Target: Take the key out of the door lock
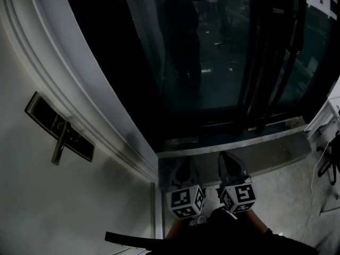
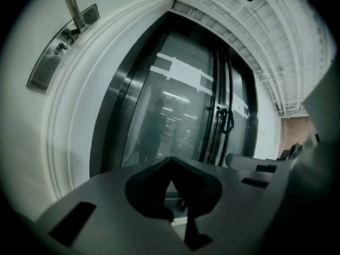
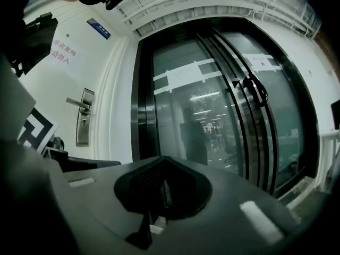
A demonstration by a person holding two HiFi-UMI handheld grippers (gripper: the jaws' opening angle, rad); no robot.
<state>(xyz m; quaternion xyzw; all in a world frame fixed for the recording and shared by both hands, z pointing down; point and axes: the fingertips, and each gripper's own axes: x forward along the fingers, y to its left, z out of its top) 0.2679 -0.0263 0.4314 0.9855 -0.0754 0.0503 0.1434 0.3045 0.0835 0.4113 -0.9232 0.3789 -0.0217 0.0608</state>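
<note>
Facing glass door (image 1: pixel 202 62): left gripper (image 1: pixel 184 170), right gripper (image 1: pixel 229 161) both closed, empty | lock plate (image 1: pixel 59 134) well to their left, key not made out | risk: closed jaws knock handle (image 1: pixel 58 146).

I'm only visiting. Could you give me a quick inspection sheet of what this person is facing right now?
Surface: pale floor.
Job's things: lock plate with lever handle on the white door; small stub on the plate, possibly the key, too small to tell.
Clutter: nothing seen.
Grippers: left gripper and right gripper both shut, empty, away from the lock.
Cables: thin cable on the floor, right side.
Surroundings: dark glass doors; wall sign.
</note>
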